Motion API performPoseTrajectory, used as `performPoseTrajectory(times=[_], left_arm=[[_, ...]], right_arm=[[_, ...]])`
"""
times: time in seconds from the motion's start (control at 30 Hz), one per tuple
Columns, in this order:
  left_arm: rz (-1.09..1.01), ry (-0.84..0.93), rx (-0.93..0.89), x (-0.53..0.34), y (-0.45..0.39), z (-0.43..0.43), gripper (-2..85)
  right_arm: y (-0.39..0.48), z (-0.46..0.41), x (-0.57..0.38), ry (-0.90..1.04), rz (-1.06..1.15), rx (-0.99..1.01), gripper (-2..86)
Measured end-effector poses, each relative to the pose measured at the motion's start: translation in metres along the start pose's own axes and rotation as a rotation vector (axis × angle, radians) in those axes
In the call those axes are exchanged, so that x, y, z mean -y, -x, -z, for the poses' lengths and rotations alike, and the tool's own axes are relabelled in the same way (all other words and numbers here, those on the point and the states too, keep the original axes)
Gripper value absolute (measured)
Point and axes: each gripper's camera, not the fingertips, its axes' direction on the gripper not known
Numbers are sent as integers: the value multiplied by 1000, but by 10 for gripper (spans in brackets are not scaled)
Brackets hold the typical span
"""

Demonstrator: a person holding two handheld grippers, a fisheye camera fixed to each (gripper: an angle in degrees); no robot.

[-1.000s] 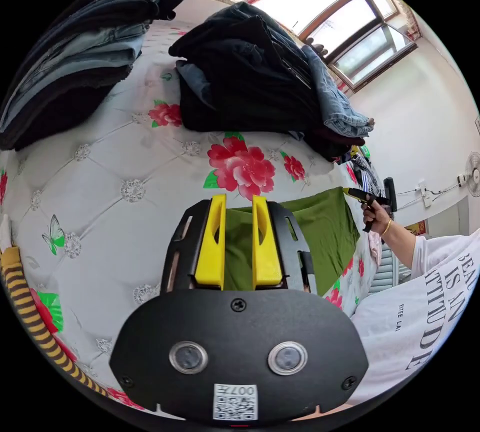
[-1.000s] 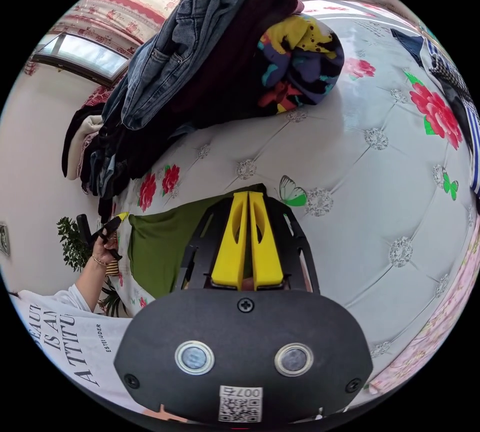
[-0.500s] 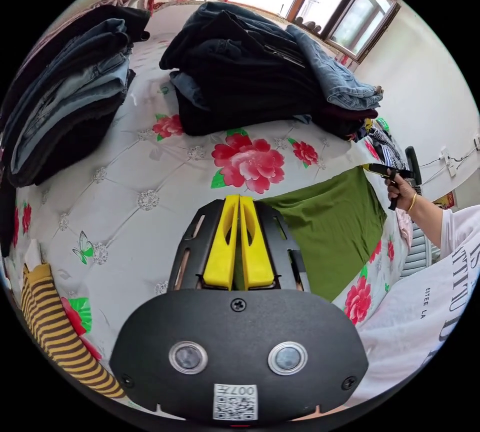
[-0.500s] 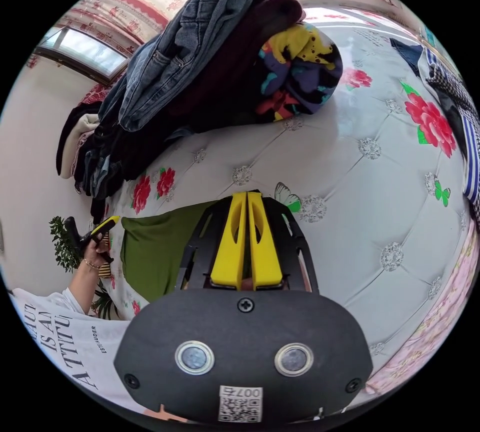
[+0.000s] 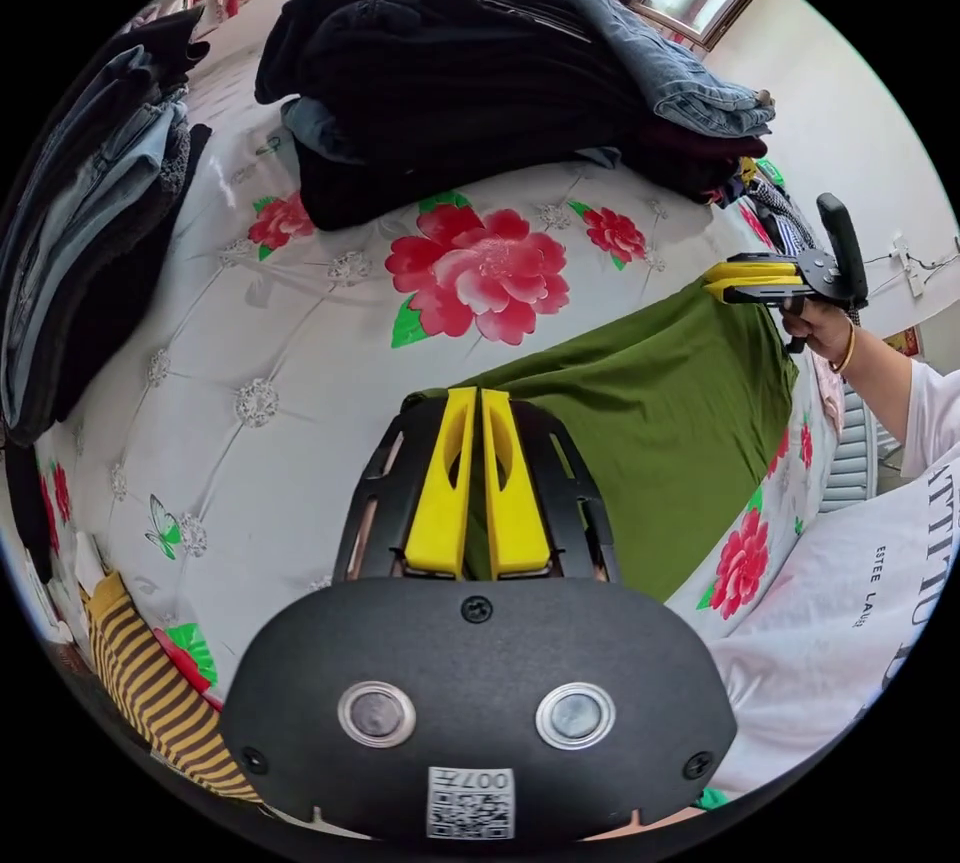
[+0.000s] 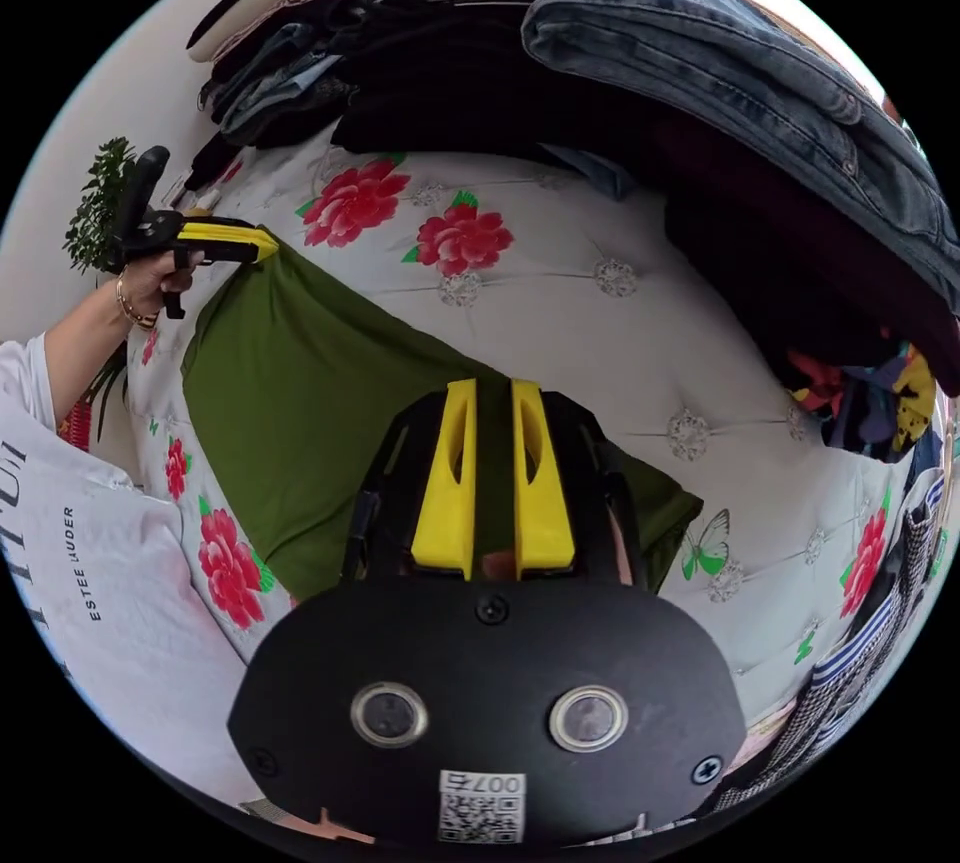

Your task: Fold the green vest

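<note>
Bed (image 5: pixel 200 343) with flowered quilt, clothes stacks (image 5: pixel 470 73) beyond my tongs | green vest (image 5: pixel 640 443) stretched flat between them | left tongs (image 5: pixel 478 403) clamped on one edge, open a second ago | right tongs (image 6: pixel 494 398) nipping the other edge, slight gap | vest now gripped both ends, ready to fold | shirt (image 5: pixel 860 593) lettering partly legible, not transcribed.

Floral quilted bedcover (image 5: pixel 300 343), dark clothes pile (image 5: pixel 450 73) w/ jeans (image 6: pixel 720 73), striped garment (image 5: pixel 150 693).
</note>
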Motion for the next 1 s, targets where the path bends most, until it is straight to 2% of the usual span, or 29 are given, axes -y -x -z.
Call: performPoseTrajectory(times=[0.07, 0.23, 0.3, 0.4, 0.53, 0.63, 0.67, 0.77, 0.87, 1.0], left_arm=[[-6, -11, 9, 0, -2, 4, -7], [57, -199, -39, -19, 3, 41, -10], [86, -208, -35, -24, 7, 44, -10], [128, -209, -42, -28, 15, 43, -10], [180, -171, -51, -17, 24, 29, -9], [173, -131, -20, -5, 25, 20, -5], [173, -120, -10, -4, 26, 19, -4], [227, -117, 33, -7, 35, 25, 17], [341, -171, 82, -28, 53, 51, 45], [414, -226, 61, -74, 57, 90, 50]], right_arm=[[-4, -2, -1, 17, -24, 5, 3], [-20, 17, -14, -69, -66, 43, -1], [-19, 23, -17, -79, -37, 31, 0], [-16, 34, -20, -125, -24, -113, 3], [-17, 28, -9, -66, 48, 81, 18], [-23, 6, -4, 38, 33, 25, 23], [-27, 9, -5, 0, 28, 37, 24], [-64, 29, -13, -47, -195, 5, 28], [-97, 71, -52, -191, -350, 131, 36], [-135, 118, -167, -368, -682, 374, 50]])
